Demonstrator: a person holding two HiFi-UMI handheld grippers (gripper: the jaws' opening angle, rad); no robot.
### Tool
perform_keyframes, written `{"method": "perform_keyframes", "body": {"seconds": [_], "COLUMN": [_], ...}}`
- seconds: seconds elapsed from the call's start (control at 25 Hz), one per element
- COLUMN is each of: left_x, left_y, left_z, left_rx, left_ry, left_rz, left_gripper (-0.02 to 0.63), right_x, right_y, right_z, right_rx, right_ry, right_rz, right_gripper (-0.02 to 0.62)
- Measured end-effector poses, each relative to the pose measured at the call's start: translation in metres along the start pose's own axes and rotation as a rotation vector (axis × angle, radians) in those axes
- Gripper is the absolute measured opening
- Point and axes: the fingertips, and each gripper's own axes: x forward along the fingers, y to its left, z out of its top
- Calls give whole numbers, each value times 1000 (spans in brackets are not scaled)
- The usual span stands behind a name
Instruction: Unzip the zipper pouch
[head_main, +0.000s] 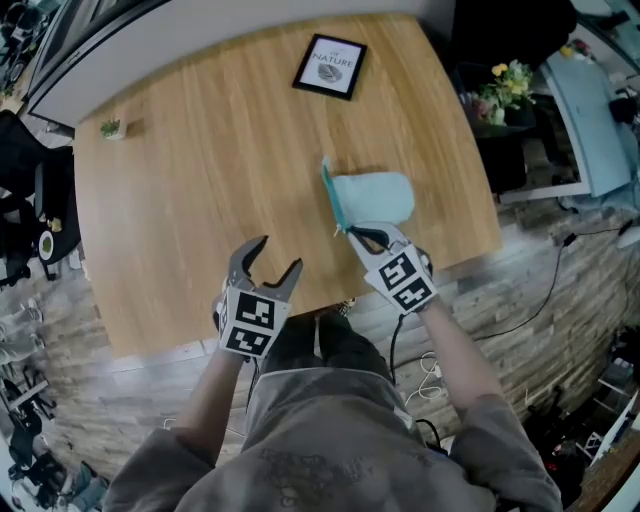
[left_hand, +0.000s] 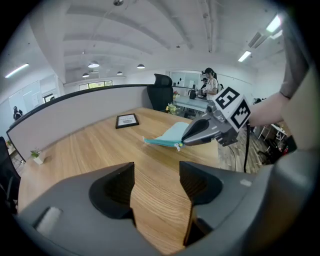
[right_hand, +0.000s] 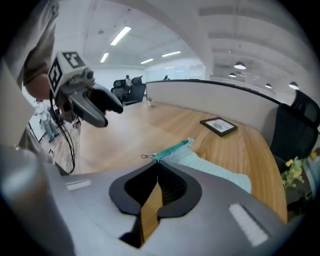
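Observation:
A pale mint zipper pouch (head_main: 378, 194) lies on the wooden table (head_main: 200, 170), its teal zipper edge (head_main: 331, 196) turned to the left. My right gripper (head_main: 361, 236) is shut on the pouch's near corner, right at the zipper's end. In the right gripper view the jaws meet on that corner (right_hand: 158, 161) and the metal zipper pull (right_hand: 145, 156) hangs free just beyond it. My left gripper (head_main: 270, 266) is open and empty, hovering over bare wood left of the pouch. In the left gripper view the pouch (left_hand: 167, 135) looks slightly lifted at the held end.
A black-framed picture (head_main: 330, 66) lies at the table's far side, and a tiny potted plant (head_main: 111, 127) sits at the far left. Yellow flowers (head_main: 506, 84) stand beyond the right edge. The table's near edge runs just under both grippers.

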Motion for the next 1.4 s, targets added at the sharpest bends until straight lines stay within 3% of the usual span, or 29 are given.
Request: {"method": "perform_keyframes", "body": {"seconds": [0.16,0.36,0.6,0.88,1.24,1.4], "left_x": [-22,-59,-102,-142,-174,-175], "left_y": [13,30,42,41,35,19], "left_z": [25,72,124,162,172,181], "left_rx": [25,-1,59,108,100,129], "left_ry": [-50,-155,-271,-368,-459,-505], "left_rz": [24,30,50,68,78,26], "left_gripper": [282,282,282,282,281,265], "right_x": [-37,-97,-166,-222,-253,-253], "right_y": [-7,-17,-1,18,36,36], "right_z": [47,107,177,215,212,208], "right_rx": [145,292,272,238,234,233], "right_ry": [-158,-359,-535,-621,-661,-651], "right_rz": [-9,-14,-6,-43,-68,-74], "right_gripper": [14,14,14,14,14,14]}}
